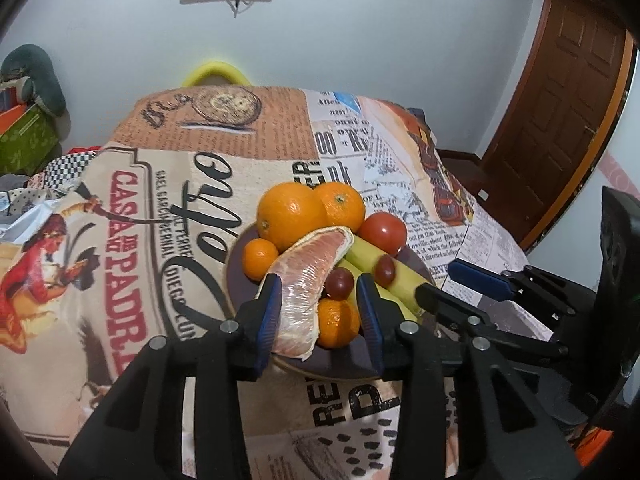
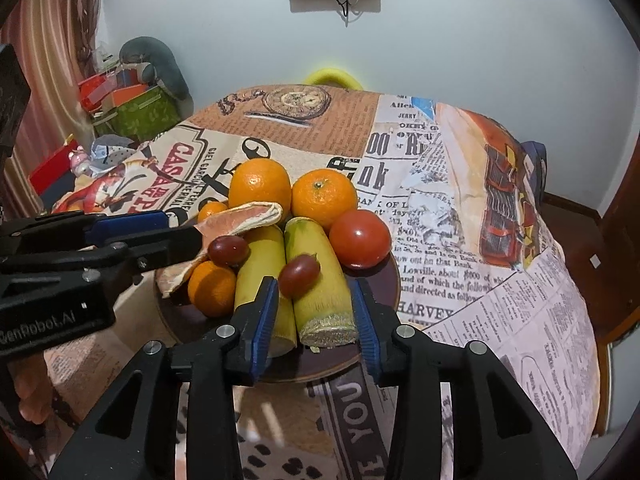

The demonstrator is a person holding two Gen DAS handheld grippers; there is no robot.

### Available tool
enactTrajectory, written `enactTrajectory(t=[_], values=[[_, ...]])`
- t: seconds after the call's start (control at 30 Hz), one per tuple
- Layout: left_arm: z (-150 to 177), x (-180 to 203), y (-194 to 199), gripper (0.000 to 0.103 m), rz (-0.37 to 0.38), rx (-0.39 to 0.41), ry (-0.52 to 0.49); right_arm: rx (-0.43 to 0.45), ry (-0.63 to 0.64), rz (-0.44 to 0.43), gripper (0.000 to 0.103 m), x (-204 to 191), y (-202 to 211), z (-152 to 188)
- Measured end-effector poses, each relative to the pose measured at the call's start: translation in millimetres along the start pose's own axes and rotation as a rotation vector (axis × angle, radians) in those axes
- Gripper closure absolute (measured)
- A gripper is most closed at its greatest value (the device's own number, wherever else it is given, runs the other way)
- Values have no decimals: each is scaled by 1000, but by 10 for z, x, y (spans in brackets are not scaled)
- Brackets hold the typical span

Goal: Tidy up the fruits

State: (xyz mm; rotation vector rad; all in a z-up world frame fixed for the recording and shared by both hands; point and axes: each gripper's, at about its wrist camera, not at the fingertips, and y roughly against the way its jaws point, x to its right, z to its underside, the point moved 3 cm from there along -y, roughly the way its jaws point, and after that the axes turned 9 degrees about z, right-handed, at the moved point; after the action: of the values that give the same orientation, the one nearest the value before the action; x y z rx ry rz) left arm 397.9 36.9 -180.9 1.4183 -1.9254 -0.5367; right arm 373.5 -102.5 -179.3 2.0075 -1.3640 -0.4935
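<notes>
Left hand-held gripper (image 1: 320,308): jaws parted, nothing pinched; the peeled pomelo wedge (image 1: 308,276) lies between the blue pads (image 1: 267,320), touching the left one, resting on the fruit pile. Right hand-held gripper (image 2: 316,312): jaws parted either side of the cut ends of two peeled banana pieces (image 2: 316,280), pads just clear of them. "GenRobot.AI" is read on the left tool's body in the right wrist view.

All fruit is heaped on one dark round plate (image 2: 372,348) near the front of the worktop (image 2: 500,280). Counted: two large oranges (image 2: 260,184), two small mandarins (image 2: 212,288), one tomato (image 2: 360,238), two red grapes (image 2: 299,274) on top, two banana pieces, one pomelo wedge.

Cloth print legible in parts: "CASA DE PADR…", "HARVEY", "Lowville", "YOU".

Open cloth is seen left, right and behind the plate. The far edge of the worktop is rounded, a yellow chair back (image 2: 334,76) just behind it. The right edge drops toward a wooden door (image 1: 560,120). Boxes and clutter (image 2: 132,108) are stacked off the left side.
</notes>
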Motion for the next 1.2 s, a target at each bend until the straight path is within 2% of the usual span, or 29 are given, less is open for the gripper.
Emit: enactTrajectory(t=[0.13,0.33,0.77,0.9,0.97,1.07,1.13,1.2], values=[[-40,64,324,65,-17,53,-1,27,-11,5,68,37,214,-35],[-66,358,1034,65,-65,181,-61,112,-41,12,68,95,784,-137],[186,1026,2675,64,-78,464,-146,392,-81,20,68,-66,2424,-120],[317,1154,3026,52,-71,524,-160,470,-92,16,65,-147,2798,-56],[397,1223,3180,47,-81,555,-175,507,-103,11,56,-174,2949,-10],[496,1307,3322,38,-91,586,-192,533,-111,8,54,-212,3069,48],[539,1341,3366,28,-91,597,-201,538,-115,6,53,-215,3085,75],[584,1379,3393,18,-98,607,-214,547,-123,21,41,-216,3106,111]])
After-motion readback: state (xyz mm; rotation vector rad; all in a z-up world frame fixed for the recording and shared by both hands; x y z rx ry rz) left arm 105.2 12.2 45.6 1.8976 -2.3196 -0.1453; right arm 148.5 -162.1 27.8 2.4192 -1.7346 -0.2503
